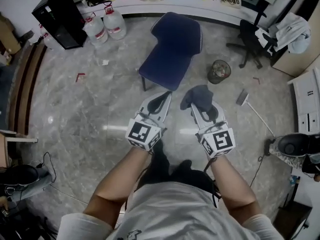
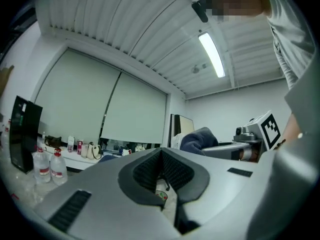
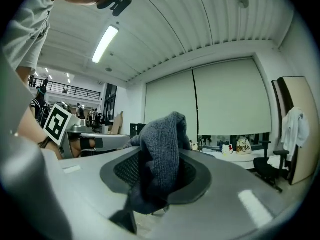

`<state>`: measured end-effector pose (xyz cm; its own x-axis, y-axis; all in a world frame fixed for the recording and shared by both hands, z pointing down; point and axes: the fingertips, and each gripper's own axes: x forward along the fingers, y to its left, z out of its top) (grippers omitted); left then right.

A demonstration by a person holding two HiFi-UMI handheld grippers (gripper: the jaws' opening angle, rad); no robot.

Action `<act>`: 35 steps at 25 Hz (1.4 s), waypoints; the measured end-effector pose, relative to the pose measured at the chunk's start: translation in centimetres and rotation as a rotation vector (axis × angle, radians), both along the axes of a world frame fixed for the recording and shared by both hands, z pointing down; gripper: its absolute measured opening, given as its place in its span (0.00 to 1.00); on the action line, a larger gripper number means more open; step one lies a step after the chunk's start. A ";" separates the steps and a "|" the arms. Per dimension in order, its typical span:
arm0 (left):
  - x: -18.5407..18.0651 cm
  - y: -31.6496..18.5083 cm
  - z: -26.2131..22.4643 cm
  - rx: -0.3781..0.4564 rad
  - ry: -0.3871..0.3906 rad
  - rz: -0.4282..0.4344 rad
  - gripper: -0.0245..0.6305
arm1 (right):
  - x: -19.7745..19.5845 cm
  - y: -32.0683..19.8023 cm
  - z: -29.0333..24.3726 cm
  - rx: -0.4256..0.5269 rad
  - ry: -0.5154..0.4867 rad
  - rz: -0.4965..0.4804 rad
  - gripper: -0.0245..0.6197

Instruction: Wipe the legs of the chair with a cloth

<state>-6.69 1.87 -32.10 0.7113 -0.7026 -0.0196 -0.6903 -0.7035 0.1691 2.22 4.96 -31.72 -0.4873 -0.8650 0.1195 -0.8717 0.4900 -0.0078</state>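
A dark blue chair (image 1: 172, 46) stands on the marble floor ahead of me, and one thin dark leg (image 1: 144, 83) shows under its near left corner. The other legs are hidden by the seat. My right gripper (image 1: 198, 106) is shut on a dark grey cloth (image 1: 197, 95), which bunches up over its jaws (image 3: 161, 146). My left gripper (image 1: 166, 95) is shut with nothing in it, and its ribbed pads (image 2: 172, 170) meet at the tip. Both grippers hang side by side in the air short of the chair's front edge, touching nothing.
Two water bottles (image 1: 105, 26) and a black cabinet (image 1: 60, 16) stand at the back left. A round bin (image 1: 219, 71) and a broom (image 1: 248, 104) lie to the right of the chair. A black office chair (image 1: 252, 39) is beyond them. A long counter (image 1: 165, 4) runs along the back wall.
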 end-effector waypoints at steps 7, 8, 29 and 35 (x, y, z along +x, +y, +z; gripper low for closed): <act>2.8 -10.3 9.6 0.008 -0.029 -0.043 0.04 | 3.2 -10.2 11.2 -0.037 -0.003 -0.007 0.25; 3.2 -11.2 11.7 0.016 -0.037 -0.046 0.04 | 3.8 -11.3 13.6 -0.035 -0.003 -0.008 0.25; 6.0 -25.9 65.7 -0.020 -0.092 0.012 0.04 | 4.5 -22.2 81.8 -0.236 0.033 -0.013 0.25; 5.7 -27.1 71.4 -0.052 -0.198 -0.003 0.04 | 1.2 -23.6 84.7 -0.231 0.067 -0.058 0.25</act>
<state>-1.02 -25.26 39.26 0.6957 -0.7010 0.1570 -0.7156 -0.6955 0.0655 3.44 -18.69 52.95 -0.5201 -0.7815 0.3446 -0.8443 0.5314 -0.0690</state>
